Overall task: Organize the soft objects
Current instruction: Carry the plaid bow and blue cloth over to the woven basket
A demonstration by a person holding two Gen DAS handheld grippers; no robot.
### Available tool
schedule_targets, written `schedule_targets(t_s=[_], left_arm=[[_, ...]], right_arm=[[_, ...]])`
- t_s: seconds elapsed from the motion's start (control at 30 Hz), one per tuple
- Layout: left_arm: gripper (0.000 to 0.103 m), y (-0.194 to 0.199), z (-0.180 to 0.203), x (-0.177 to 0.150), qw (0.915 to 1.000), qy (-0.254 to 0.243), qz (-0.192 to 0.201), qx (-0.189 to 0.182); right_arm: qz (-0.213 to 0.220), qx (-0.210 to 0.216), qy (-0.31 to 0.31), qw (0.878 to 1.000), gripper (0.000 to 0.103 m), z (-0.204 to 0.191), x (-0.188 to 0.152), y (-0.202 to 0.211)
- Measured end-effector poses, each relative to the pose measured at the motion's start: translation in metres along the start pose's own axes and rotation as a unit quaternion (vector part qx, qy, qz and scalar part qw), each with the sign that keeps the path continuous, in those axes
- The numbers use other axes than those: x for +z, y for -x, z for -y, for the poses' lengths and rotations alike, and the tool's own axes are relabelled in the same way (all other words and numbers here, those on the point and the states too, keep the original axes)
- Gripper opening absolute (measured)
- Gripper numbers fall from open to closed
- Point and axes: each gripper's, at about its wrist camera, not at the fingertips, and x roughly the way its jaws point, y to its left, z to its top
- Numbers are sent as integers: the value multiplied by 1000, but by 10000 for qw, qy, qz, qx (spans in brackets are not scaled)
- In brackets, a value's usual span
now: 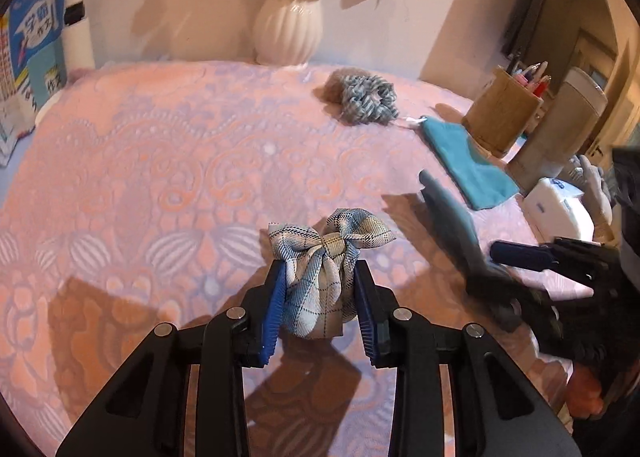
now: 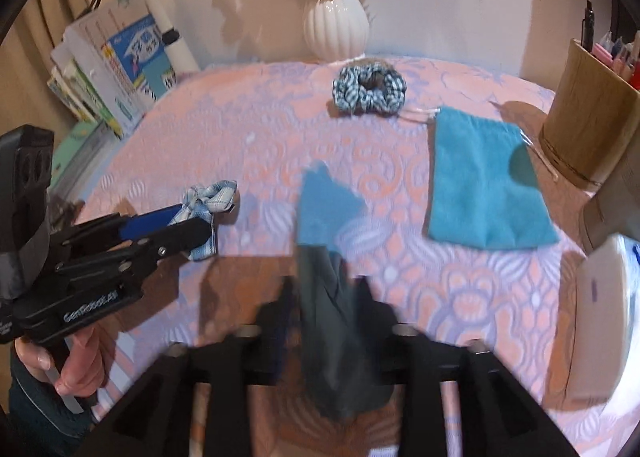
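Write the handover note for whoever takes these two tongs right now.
Left tongs: shut on the plaid bow, held over the pink cloth.
Right tongs: a blurred teal pouch hangs between them; grip unclear.
On the cloth: checked scrunchie near the white vase, second teal pouch flat beside the wooden pen holder.
Done: nothing bagged yet.
Left: probably bow and scrunchie into pouches.

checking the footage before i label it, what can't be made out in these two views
- Right tool, right wrist view: motion blur hides whether its pads press the dark teal cloth.
- Plaid bow, left wrist view: lower sides covered by the left tool.
- Wooden pen holder, right wrist view: cut off by the frame edge.
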Motion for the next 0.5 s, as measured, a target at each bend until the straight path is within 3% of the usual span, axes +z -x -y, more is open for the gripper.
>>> schedule_targets(t_s=[0.13,0.23,0.3,0.33,0.37,0.4,0.43,0.5], left_arm=[[31,-5,-2,1,10000,29,-30,-23],[31,-3,2,0,9999,-72,15,85],[31,-3,4,-1,9998,-130,27,154],[31,-3,5,-1,9997,-141,29,173],[31,-3,5,-1,9997,-147,38,191],[31,-2,4,-2,9997,-150,47,210],[31,-2,5,-2,9996,-153,58,235],[30,0,5,-2,9992,-170,120,345]], right_arm=[[78,134,-185,9997,63,2,-9,1],[105,-29,-221,9997,70,-5,-12,-4],[129,-254,1,9996,70,-20,-10,-8],[97,-425,37,9990,65,-24,-9,-11],[112,-657,70,9978,50,-28,-7,-14],[170,-738,79,9971,40,-29,-6,-13],[227,-680,41,9974,16,-28,-5,-12],[404,-516,-168,9977,11,-21,-5,-3]])
